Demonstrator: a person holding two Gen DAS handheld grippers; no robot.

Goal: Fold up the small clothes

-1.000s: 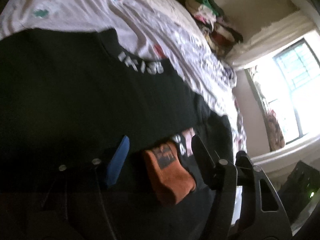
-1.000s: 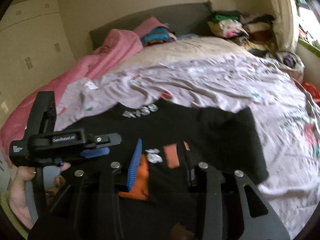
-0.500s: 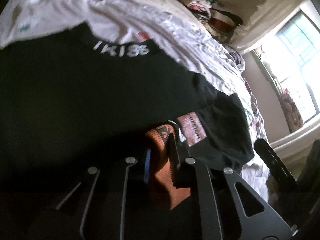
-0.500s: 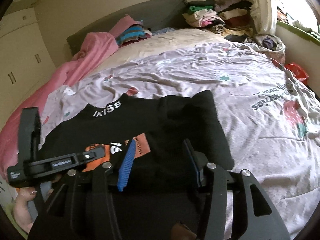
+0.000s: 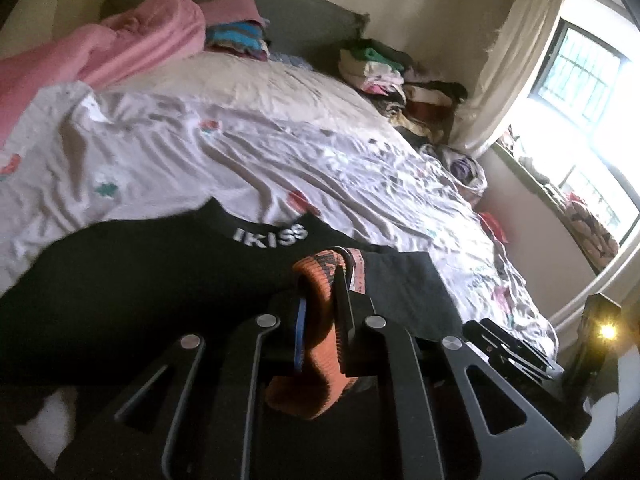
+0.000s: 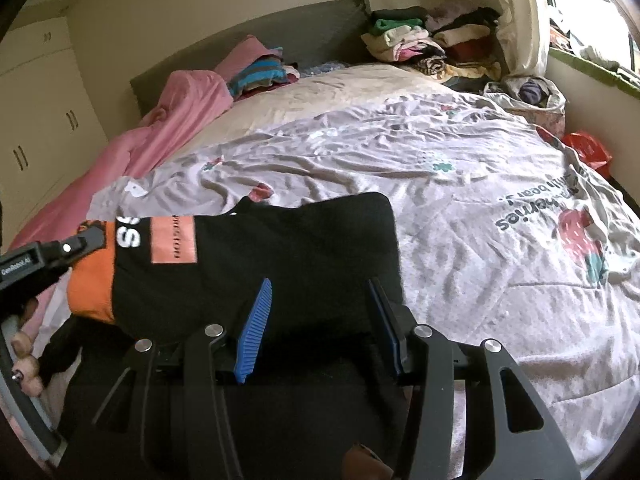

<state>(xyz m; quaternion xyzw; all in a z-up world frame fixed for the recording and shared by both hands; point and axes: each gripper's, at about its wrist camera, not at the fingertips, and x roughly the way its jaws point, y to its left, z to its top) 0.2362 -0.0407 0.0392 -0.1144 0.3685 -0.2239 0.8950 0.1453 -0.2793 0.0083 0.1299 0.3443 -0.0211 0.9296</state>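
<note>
A black shirt (image 5: 152,272) with white "IKISS" collar lettering lies on the bed near its front edge. It also shows in the right wrist view (image 6: 280,256), folded over, with an orange cuff (image 6: 90,280) and a salmon patch. My left gripper (image 5: 320,300) is shut on the orange cuff (image 5: 316,344) and holds it lifted over the shirt. My right gripper (image 6: 320,312) is open, its blue pads astride the black cloth near the fold, not pinching it.
The bed has a wrinkled pale lilac printed sheet (image 6: 460,184). A pink blanket (image 6: 176,120) lies at the left. Stacks of folded clothes (image 6: 420,40) sit by the dark headboard. A window (image 5: 580,80) is at the right, a white wardrobe (image 6: 36,120) at the left.
My left gripper closed on the orange cuff and lifted it across the shirt to the right. My right gripper shifted right along the shirt, staying open.
</note>
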